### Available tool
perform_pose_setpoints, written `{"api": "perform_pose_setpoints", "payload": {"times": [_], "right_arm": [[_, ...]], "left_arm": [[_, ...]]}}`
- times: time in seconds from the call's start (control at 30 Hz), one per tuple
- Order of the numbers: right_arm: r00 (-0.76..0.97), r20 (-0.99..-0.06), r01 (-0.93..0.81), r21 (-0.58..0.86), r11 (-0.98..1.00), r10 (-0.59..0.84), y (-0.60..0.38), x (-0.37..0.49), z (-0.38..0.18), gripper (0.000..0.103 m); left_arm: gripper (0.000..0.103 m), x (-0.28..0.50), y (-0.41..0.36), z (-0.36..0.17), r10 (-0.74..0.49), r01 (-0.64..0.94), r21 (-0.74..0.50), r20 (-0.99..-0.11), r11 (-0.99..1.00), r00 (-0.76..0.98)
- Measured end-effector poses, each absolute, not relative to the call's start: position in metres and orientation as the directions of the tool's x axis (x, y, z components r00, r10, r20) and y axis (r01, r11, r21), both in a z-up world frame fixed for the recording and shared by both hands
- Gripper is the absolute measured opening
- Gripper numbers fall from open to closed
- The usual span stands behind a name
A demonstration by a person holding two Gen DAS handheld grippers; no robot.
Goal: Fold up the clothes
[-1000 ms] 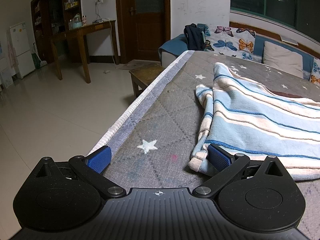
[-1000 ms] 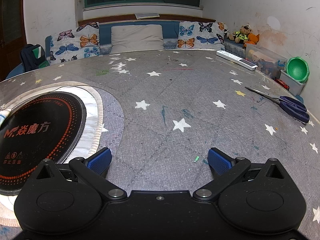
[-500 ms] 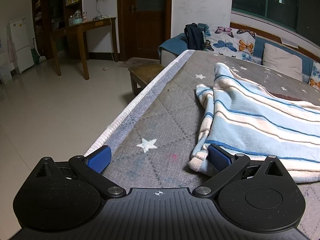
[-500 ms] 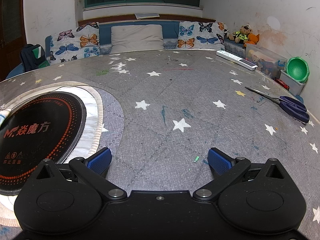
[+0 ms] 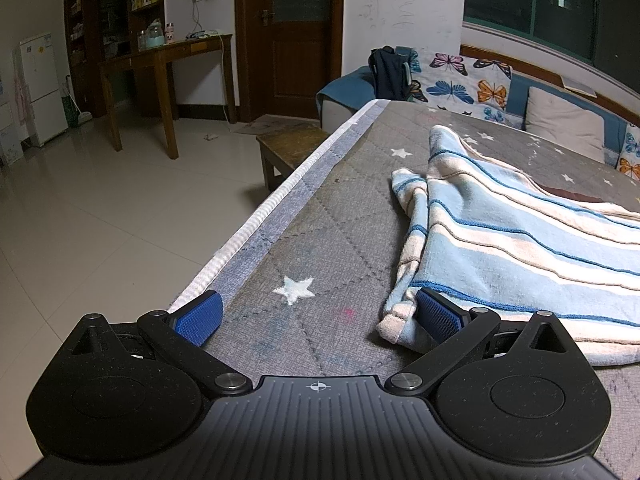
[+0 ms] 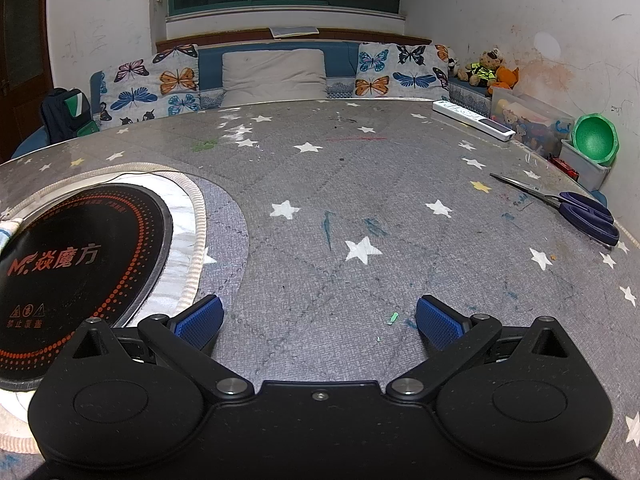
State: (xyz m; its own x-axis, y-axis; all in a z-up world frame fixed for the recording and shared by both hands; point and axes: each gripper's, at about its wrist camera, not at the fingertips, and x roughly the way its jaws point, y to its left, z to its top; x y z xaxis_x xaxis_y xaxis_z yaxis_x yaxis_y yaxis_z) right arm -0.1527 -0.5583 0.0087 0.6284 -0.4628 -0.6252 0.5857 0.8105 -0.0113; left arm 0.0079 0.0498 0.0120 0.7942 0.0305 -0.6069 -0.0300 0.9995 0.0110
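Note:
A light-blue, cream and dark-blue striped garment (image 5: 512, 248) lies crumpled on the grey star-patterned table cover (image 5: 320, 240), filling the right of the left wrist view. My left gripper (image 5: 318, 316) is open near the table's left edge; its right blue pad (image 5: 438, 314) touches the garment's near corner, its left pad (image 5: 200, 316) sits by the table's white trim. In the right wrist view my right gripper (image 6: 318, 316) is open over bare grey cover (image 6: 360, 200) with nothing between its fingers. A sliver of the garment (image 6: 6, 232) shows at the far left.
A round black induction plate (image 6: 76, 264) is set in the table at the left. Scissors (image 6: 576, 208) and a white power strip (image 6: 472, 120) lie at the right edge. A wooden stool (image 5: 288, 148) stands beside the table; butterfly cushions (image 6: 160, 84) line the bench behind.
The left wrist view has shifted slightly, with the left gripper drifting a little along the table edge. The right gripper has stayed still. Both stay open.

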Motion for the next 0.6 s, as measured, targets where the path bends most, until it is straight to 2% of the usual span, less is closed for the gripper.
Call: {"api": "perform_pose_setpoints", "payload": {"times": [0.6], "right_arm": [[0.628, -0.625, 0.586, -0.011, 0.810, -0.463, -0.5583, -0.1526, 0.0087, 0.103]], "left_arm": [[0.103, 0.0093, 0.0516, 0.0123, 0.029, -0.030, 0.009, -0.608, 1.000, 0.794]]}}
